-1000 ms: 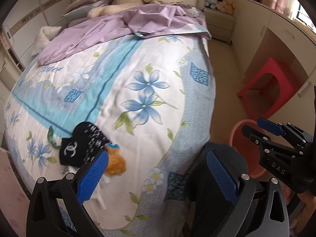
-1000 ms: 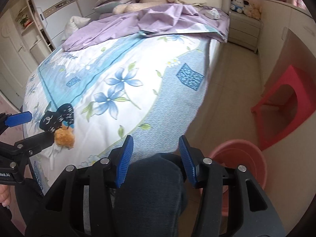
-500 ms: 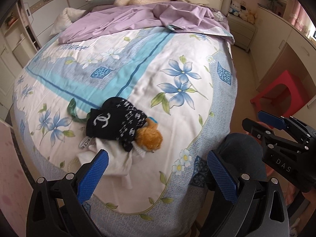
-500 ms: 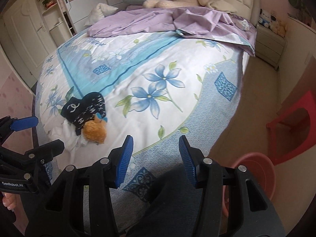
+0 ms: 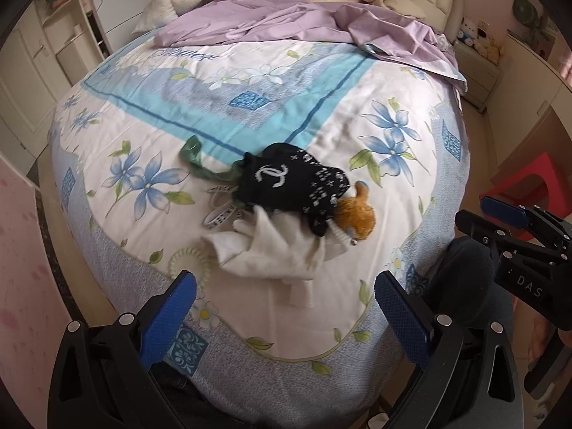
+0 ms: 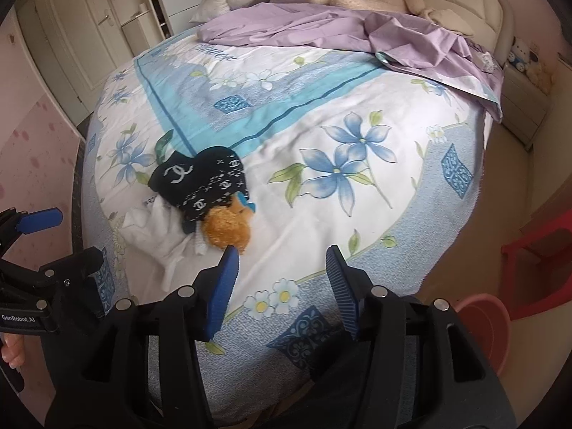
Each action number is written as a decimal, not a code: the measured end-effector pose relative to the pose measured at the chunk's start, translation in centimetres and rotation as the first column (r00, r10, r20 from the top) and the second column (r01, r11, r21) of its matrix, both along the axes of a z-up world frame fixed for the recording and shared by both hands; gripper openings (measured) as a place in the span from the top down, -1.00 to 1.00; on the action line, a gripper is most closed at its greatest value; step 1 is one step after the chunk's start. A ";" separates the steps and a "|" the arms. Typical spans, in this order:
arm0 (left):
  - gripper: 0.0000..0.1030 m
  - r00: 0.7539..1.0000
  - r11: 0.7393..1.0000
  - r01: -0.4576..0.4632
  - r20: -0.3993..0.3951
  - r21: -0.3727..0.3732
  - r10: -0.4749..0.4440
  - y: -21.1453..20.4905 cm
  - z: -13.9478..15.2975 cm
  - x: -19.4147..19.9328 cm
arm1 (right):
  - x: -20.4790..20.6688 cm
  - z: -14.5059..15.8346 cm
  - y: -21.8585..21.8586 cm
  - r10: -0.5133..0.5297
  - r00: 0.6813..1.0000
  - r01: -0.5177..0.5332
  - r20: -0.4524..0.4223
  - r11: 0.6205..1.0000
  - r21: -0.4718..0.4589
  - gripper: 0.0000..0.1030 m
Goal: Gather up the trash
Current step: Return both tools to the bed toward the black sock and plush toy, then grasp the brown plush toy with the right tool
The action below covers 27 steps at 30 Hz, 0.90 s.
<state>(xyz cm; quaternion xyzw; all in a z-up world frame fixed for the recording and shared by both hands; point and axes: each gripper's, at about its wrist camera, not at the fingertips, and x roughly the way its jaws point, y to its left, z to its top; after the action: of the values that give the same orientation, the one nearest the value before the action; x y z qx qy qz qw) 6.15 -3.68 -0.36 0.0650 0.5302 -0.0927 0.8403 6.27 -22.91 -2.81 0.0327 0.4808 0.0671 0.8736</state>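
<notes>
Fuzzy orange plush against black knit hat, crumpled white cloth.

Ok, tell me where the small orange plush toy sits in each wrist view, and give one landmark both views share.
Left wrist: the orange plush toy lies right of centre on the bed, against the right end of the black logo sock.
Right wrist: the toy lies left of centre, just above the tip of the gripper's left finger.
Shared landmark: the black logo sock, touching the toy in both views.
</notes>
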 end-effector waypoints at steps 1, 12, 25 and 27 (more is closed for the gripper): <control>-0.91 1.000 1.000 -0.009 -0.003 -0.002 0.009 0.5 -0.1 0.0 | 0.1 0.0 0.4 0.008 1.000 -0.008 -0.002 1.000 -0.001 0.01; -0.91 0.997 0.997 -0.070 -0.026 -0.018 0.070 3.4 -1.1 1.2 | 1.3 -2.3 2.8 0.060 0.996 -0.061 -0.061 0.998 -0.004 0.01; -0.91 0.997 0.998 -0.046 -0.056 -0.037 0.044 3.2 -2.9 4.2 | 4.9 -5.8 5.3 0.102 0.987 -0.099 -0.123 0.995 0.027 -0.02; -0.91 0.997 0.998 -0.037 -0.063 -0.045 0.034 2.9 -3.3 4.8 | 5.5 -6.3 5.4 0.101 0.986 -0.097 -0.131 0.995 0.034 -0.02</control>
<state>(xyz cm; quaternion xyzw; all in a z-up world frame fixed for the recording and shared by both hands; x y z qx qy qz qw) 10.94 -0.76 -3.64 0.0334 0.5550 -0.0918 0.8261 11.80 -17.48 -9.14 0.0249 0.5378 0.1146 0.8349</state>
